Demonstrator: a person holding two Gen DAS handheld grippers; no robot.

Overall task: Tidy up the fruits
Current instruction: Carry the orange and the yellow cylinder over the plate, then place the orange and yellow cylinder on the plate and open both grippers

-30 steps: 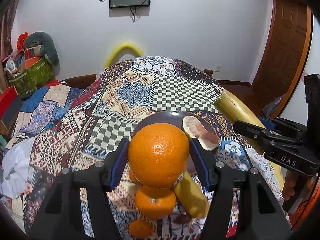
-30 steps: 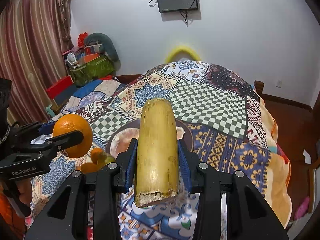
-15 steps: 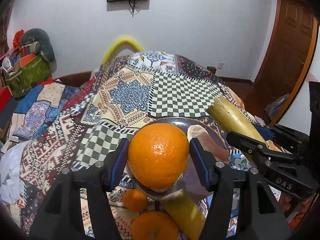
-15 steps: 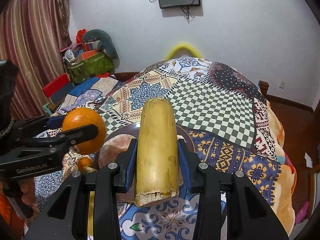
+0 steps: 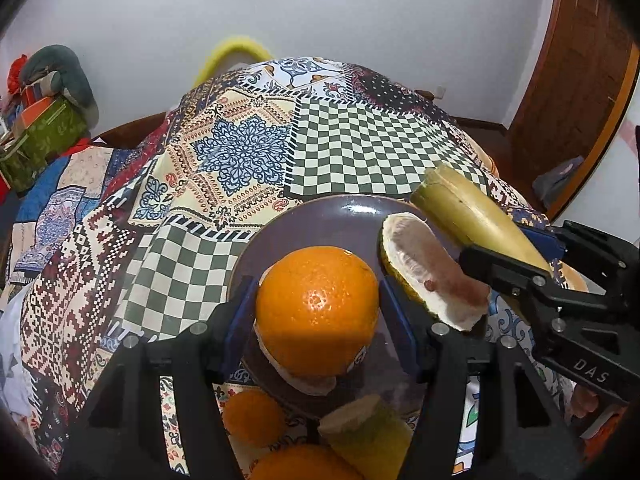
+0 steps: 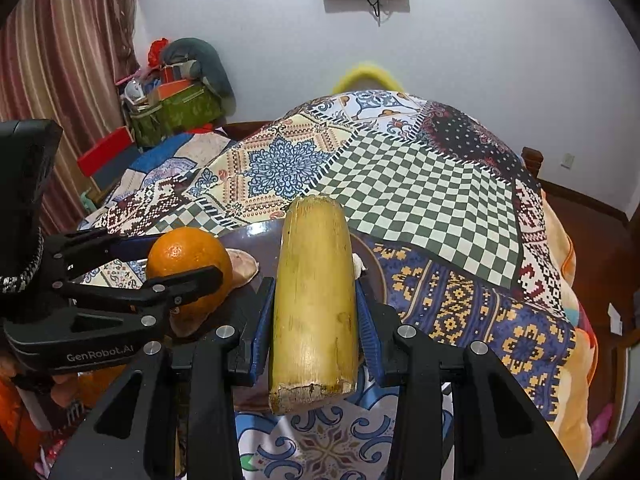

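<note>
Bare far half of the plate [image 5: 328, 216]; pomelo wedge [image 5: 432, 276] apparently crowding its right side.

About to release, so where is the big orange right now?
The orange is clamped in the left gripper, hovering over the near part of the dark plate, left of the pomelo wedge; the right wrist view shows it at left.

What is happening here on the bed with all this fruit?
A person is sorting fruit onto a dark plate that sits on the patchwork quilt. The left claw grips an orange over the plate, and the right claw grips a yellow stalk piece beside it. A pomelo slice lies on the plate. More oranges and another yellow piece wait on the quilt nearby.
</note>
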